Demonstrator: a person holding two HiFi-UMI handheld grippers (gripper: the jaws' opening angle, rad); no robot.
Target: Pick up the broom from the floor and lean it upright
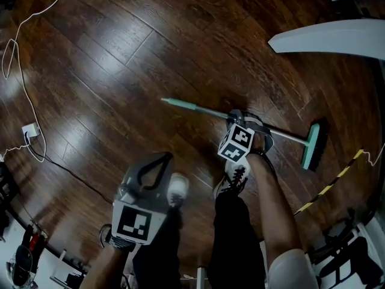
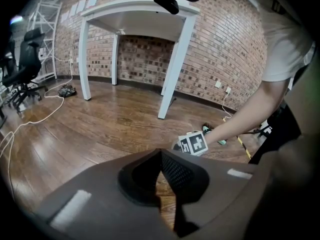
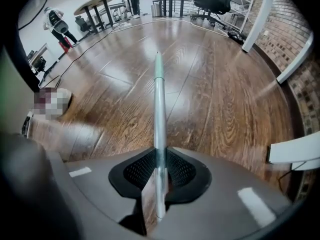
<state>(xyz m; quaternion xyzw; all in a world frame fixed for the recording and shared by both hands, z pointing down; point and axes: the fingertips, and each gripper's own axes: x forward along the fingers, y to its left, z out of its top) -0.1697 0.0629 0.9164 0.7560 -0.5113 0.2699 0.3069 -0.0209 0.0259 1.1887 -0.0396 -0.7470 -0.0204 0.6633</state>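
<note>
Two hand-held grippers are in view, but only one is doing any work. The right hand-held gripper (image 1: 251, 125) points down at the wooden floor (image 1: 120, 53) and is clamped on the broom (image 1: 204, 109). In the right gripper view the metal handle runs straight out between the pads, which press on it from both sides. The broom lies flat on the floor just ahead of the person's shoes (image 1: 236, 176). In the head view its green-tipped end (image 1: 171, 102) is at the left and its brush head (image 1: 314, 146) at the right. The grip sits around the middle of the handle, a little nearer the brush head. That is probably deliberate, since the heavier end should then swing less as the broom comes up. The left hand-held gripper (image 1: 163, 157) hangs well apart from the broom, nearer the person, its jaws together with nothing between them. It looks held in reserve, likely to steady the upper handle once the broom is tilted upright. The lift itself has not begun. The left gripper view shows a brick wall (image 2: 150, 59) and a white table (image 2: 135, 6) across the room, and either could serve as something to lean the broom against.
</note>
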